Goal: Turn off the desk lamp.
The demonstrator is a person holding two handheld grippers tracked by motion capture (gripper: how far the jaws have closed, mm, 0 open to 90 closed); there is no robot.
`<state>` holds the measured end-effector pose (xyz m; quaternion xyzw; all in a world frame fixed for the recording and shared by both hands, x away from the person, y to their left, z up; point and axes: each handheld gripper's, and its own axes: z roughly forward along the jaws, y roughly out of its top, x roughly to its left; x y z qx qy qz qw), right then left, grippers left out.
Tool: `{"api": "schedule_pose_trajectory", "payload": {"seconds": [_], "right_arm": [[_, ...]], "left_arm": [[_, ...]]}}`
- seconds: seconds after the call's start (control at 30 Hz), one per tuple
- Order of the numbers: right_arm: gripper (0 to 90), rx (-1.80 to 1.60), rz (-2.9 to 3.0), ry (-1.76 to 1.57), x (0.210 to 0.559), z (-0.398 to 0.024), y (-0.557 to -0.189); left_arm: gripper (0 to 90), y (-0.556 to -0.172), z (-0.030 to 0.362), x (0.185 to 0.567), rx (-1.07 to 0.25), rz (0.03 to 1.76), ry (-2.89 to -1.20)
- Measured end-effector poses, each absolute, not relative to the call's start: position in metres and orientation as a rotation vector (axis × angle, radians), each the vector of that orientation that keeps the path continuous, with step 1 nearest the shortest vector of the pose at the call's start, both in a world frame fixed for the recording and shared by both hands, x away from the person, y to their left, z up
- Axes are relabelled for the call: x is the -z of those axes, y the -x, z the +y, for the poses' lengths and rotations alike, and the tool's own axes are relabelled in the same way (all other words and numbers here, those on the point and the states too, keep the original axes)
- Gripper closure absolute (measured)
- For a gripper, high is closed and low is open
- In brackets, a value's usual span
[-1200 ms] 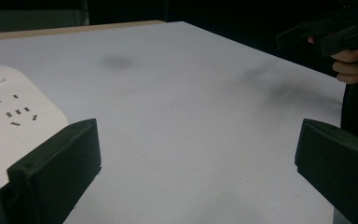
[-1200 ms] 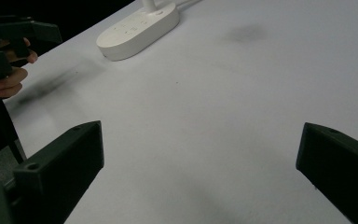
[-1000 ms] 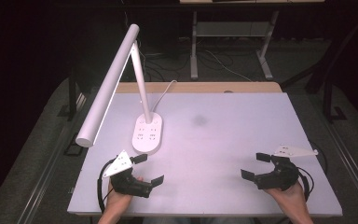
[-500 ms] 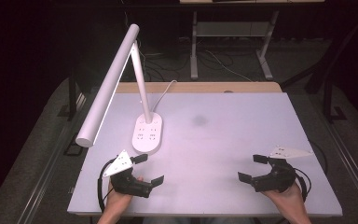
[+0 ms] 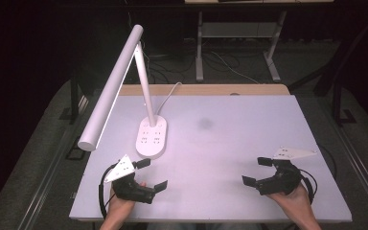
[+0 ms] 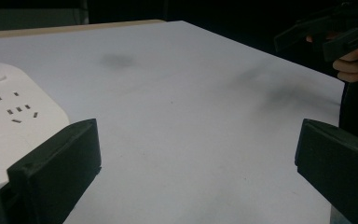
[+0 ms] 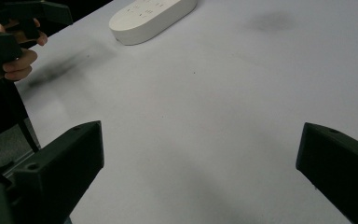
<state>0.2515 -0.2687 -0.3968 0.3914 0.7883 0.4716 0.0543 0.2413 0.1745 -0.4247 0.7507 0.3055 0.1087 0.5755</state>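
Note:
A white desk lamp stands at the table's left, its oval base [image 5: 151, 137] carrying sockets and its long head [image 5: 110, 91] slanting down to the left. My left gripper [image 5: 152, 174] rests open near the front edge, just in front of the base, with nothing between its jaws. My right gripper [image 5: 257, 171] lies open at the front right, also holding nothing. In the left gripper view the left gripper [image 6: 198, 172] has the base [image 6: 14, 121] at its left. In the right gripper view the right gripper [image 7: 200, 172] faces the base [image 7: 151, 16] across bare table.
The white table [image 5: 230, 134] has a faint dark smudge [image 5: 204, 124] near its middle. A white cable [image 5: 170, 93] runs from the lamp base over the back edge. Metal desk legs [image 5: 200, 48] stand on the floor behind.
My right gripper has slid slightly left along the front edge. The left gripper and the lamp have stayed in place.

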Motion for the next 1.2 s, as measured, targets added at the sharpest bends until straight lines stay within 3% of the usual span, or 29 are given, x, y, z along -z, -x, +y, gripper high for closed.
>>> {"api": "schedule_pose_trajectory", "payload": {"seconds": [1.2], "right_arm": [[0.7,-1.350,2.543,-1.082,0.370,-0.233,-0.299]], "left_arm": [[0.0,-0.242,0.173,0.426,-0.248,0.706,-1.781]]}}
